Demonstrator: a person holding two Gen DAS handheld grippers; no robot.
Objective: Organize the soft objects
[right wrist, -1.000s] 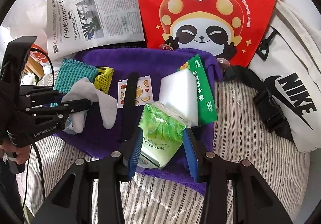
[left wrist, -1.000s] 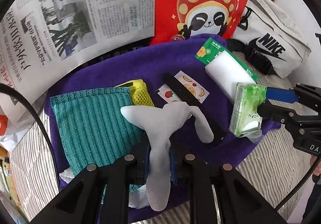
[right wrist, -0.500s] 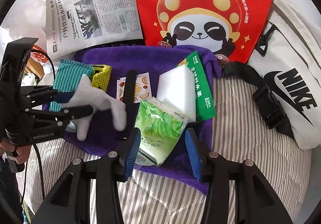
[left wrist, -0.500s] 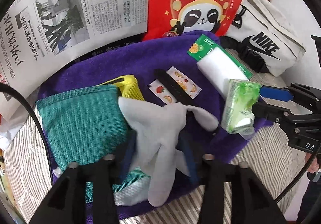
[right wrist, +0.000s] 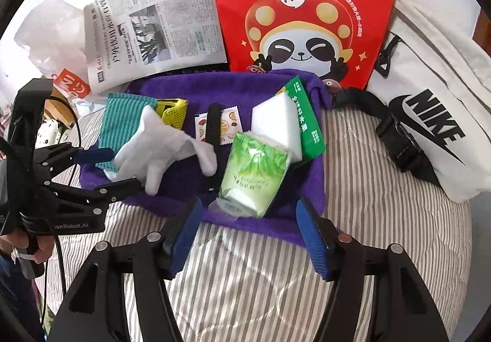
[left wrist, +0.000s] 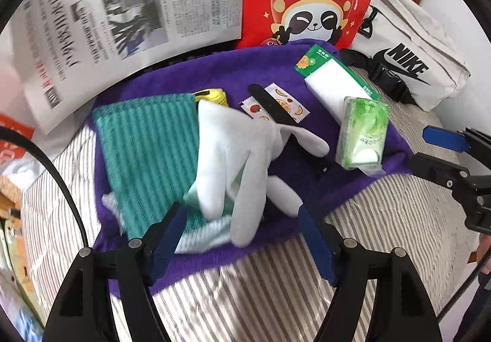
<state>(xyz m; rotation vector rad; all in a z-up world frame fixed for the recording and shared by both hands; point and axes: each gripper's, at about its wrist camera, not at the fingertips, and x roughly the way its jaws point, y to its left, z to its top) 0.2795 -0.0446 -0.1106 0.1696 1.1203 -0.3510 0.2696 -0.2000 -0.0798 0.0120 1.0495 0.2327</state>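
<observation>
Both of your hand-held grippers (left wrist: 242, 237) (right wrist: 248, 234) gape wide, empty, glove (left wrist: 233, 158) and tissue pack (right wrist: 254, 173) lying just ahead, presumably sorted onto the towel (right wrist: 245, 87).

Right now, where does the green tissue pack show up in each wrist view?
Left wrist view: green tissue pack right of center, on the purple towel, clear of the right gripper.
Right wrist view: just below center, ahead of that gripper's open jaws.
Shared landmark: white sponge, right behind it.

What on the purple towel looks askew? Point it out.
The white glove sprawls crooked, half over the teal cloth and across the black strip. The green tissue pack lies tilted against the white sponge.
</observation>
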